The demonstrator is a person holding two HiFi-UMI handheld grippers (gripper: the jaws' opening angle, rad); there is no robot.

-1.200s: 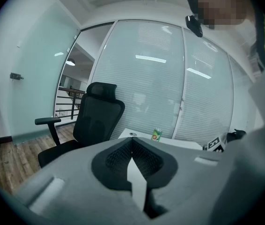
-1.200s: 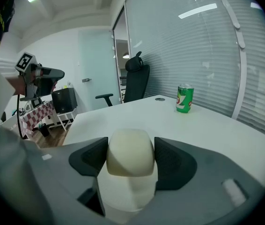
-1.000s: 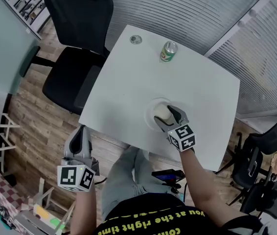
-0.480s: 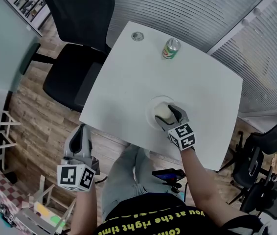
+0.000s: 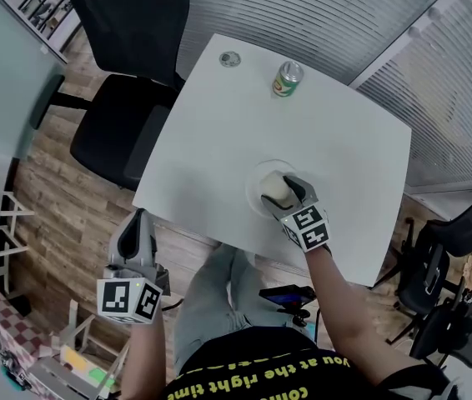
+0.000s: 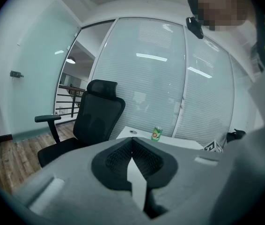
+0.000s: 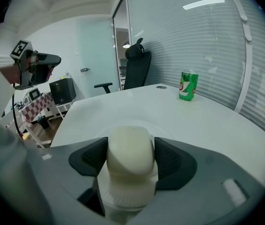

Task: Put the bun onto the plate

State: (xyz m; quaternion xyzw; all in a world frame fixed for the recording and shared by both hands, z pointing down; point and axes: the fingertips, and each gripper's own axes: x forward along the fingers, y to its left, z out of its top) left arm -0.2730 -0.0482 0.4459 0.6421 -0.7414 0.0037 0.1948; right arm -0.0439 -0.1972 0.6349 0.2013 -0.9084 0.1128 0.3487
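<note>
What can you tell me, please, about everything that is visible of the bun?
The bun is pale cream, smooth and rounded, with a soft, dough-like look and no visible topping. It sits upright between the jaws of the right tool, whose dark pads press on its two sides. It is over the white plate, near the person's edge of the white table. A paler, ridged band shows beneath it; whether the bun already rests on the plate cannot be told.
</note>
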